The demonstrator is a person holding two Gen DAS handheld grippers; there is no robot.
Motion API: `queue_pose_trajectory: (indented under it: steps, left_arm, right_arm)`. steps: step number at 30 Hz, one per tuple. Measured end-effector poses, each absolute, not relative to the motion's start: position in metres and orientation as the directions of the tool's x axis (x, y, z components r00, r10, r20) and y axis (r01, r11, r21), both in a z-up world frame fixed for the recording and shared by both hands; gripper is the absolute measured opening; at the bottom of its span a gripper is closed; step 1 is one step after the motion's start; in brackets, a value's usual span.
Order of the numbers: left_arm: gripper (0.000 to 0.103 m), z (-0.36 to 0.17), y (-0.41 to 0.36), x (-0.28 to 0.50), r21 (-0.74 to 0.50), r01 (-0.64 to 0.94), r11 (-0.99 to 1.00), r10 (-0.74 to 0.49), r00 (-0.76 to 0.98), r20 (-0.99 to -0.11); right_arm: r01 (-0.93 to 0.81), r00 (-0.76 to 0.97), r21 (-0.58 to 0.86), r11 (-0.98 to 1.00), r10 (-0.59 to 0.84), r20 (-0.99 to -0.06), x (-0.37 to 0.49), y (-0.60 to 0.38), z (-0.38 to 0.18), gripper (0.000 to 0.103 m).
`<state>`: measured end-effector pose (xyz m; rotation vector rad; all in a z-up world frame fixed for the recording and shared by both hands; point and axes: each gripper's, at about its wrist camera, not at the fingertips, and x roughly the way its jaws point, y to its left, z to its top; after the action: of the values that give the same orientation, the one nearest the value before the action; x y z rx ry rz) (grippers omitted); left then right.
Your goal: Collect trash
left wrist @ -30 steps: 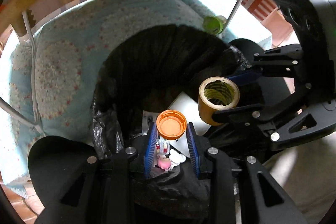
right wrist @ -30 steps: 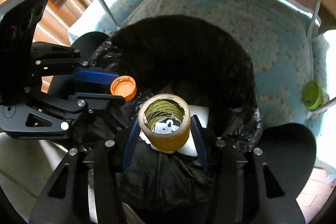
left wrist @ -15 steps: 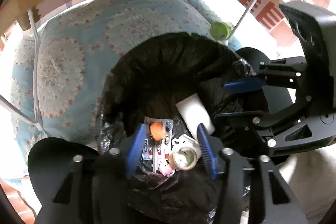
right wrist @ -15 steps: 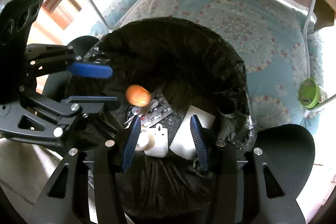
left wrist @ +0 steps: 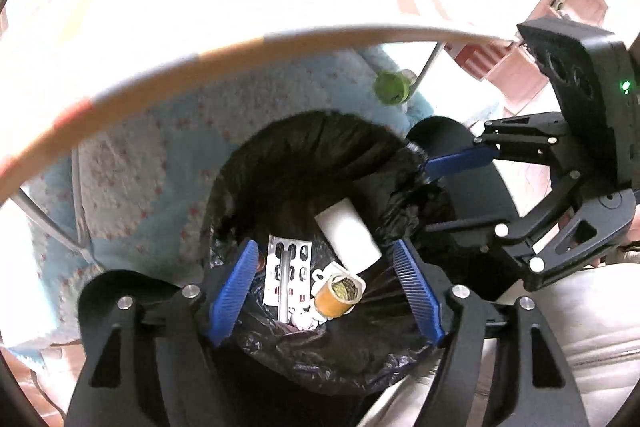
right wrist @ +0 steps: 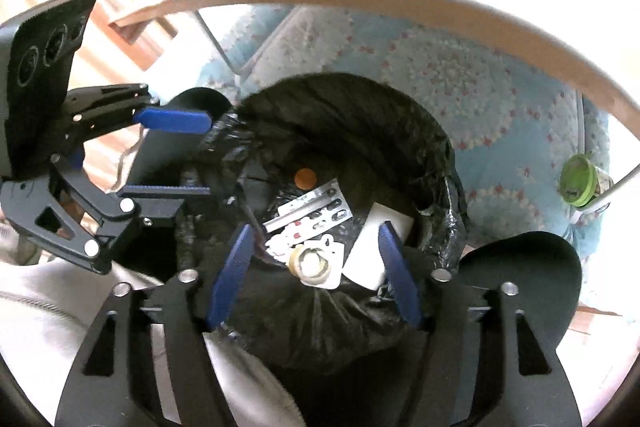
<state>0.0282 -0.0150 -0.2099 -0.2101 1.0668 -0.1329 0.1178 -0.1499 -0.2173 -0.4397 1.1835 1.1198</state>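
No brand or lettering can be read anywhere; the print inside the tape roll is too blurred to make out.

At the left of the black bin bag (left wrist: 320,155), near its rim, the small orange cap (right wrist: 305,178) lies on the dark liner. Next to it sits a silver blister pack (left wrist: 289,273) with rows of pill pockets, some red-tinted. Right of that, a yellow-brown tape roll (left wrist: 335,297) rests on a white plastic card. Toward the bag's right side a white box (left wrist: 347,231) leans tilted against the liner.

The left gripper (left wrist: 328,293) hangs above the bag's near edge, its blue fingers (left wrist: 234,293) spread wide with nothing pressed between them (the jaws have just been opening). The right gripper (right wrist: 314,273) hovers likewise, blue fingers (right wrist: 398,277) apart and empty, its jaws also having just been opening.

Behind the bag lies a pale blue floral cushion (right wrist: 472,83), and at its right edge a green-lidded cup (right wrist: 578,179) stands beside a metal leg.
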Motion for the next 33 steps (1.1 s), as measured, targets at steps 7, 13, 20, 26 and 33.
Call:
queue_pose_trajectory:
  steps: [7,13,20,26,33]
  left_arm:
    - [0.085,-0.178,-0.023,0.021,-0.212,0.046,0.976,-0.205,0.509,-0.836]
    - [0.085,-0.168,-0.025,0.016,-0.249,0.042,0.968,-0.235,0.513,-0.825]
    - [0.085,-0.156,-0.022,0.005,-0.267,0.012,0.964,-0.23,0.545,-0.806]
    - [0.085,-0.147,-0.025,-0.001,-0.266,0.02,0.964,-0.23,0.564,-0.793]
    - [0.085,-0.143,-0.025,-0.005,-0.259,0.019,0.966,-0.222,0.575,-0.788]
  right_arm:
    - [-0.882,-0.052,0.256,0.396,0.458,-0.887,0.105,-0.16,-0.198,0.077]
    - [-0.875,-0.064,0.272,0.401,0.46,-0.886,0.097,-0.169,-0.186,0.078]
    - [-0.879,-0.056,0.268,0.395,0.472,-0.88,0.086,-0.175,-0.169,0.079]
    - [-0.885,-0.053,0.265,0.384,0.481,-0.875,0.08,-0.176,-0.161,0.079]
    - [-0.886,-0.049,0.26,0.383,0.481,-0.875,0.078,-0.176,-0.159,0.079]
